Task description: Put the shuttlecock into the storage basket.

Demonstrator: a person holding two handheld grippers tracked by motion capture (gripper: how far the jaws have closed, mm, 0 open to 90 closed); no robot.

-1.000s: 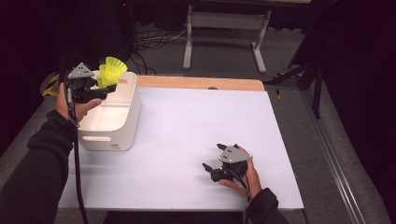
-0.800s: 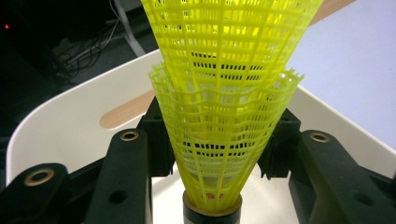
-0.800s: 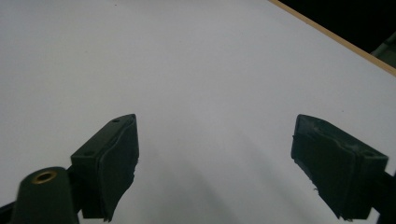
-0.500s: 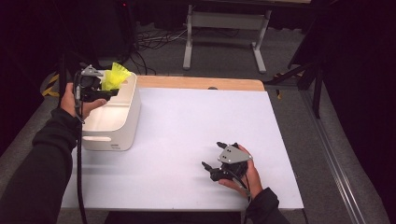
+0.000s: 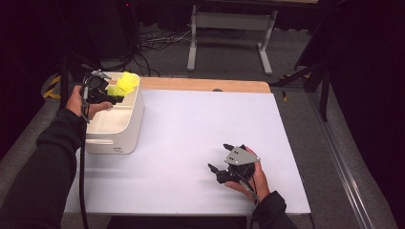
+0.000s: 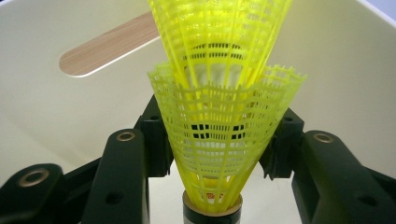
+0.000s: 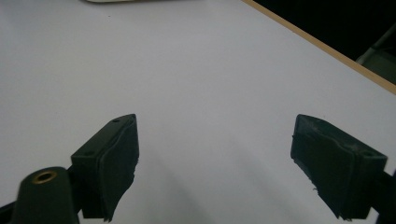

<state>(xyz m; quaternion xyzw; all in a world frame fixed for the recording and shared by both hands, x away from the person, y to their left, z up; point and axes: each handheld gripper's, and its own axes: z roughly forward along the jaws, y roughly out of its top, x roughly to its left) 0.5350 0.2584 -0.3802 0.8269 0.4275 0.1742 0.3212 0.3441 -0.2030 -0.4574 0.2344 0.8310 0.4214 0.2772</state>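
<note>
On the near edge of the white surface (image 5: 191, 143), the right gripper (image 5: 223, 157) rests in a person's hand, its two black fingers (image 7: 112, 158) spread wide with only bare surface between them; the gripper's grey three-cornered plate faces up. Across the surface at its left side stands a cream tub (image 5: 119, 138) with a slot handle in its near wall. Above the tub's far half the left gripper (image 5: 116, 93) is held by a hand whose dark sleeve (image 5: 43, 171) runs in from the bottom of the high view. Its fingers (image 6: 154, 135) are clamped on the mesh skirt of a yellow plastic shuttlecock (image 6: 224, 140), one pad pressing each side just above the cork base. A second yellow shuttlecock (image 6: 219, 42) is nested nose-first into the skirt of the first, the pair rising inside the tub's pale walls. At the neck of the held shuttlecock a small red mark shows through the mesh, too fine to read; a dark band circles the cork below it. Through the slot in the tub's wall a strip of wood edging (image 6: 107, 46) shows. Beyond the surface's far wooden edge (image 5: 205, 85), a grey metal stand (image 5: 229, 33) and loose cables (image 5: 153, 45) sit on the dark floor.
</note>
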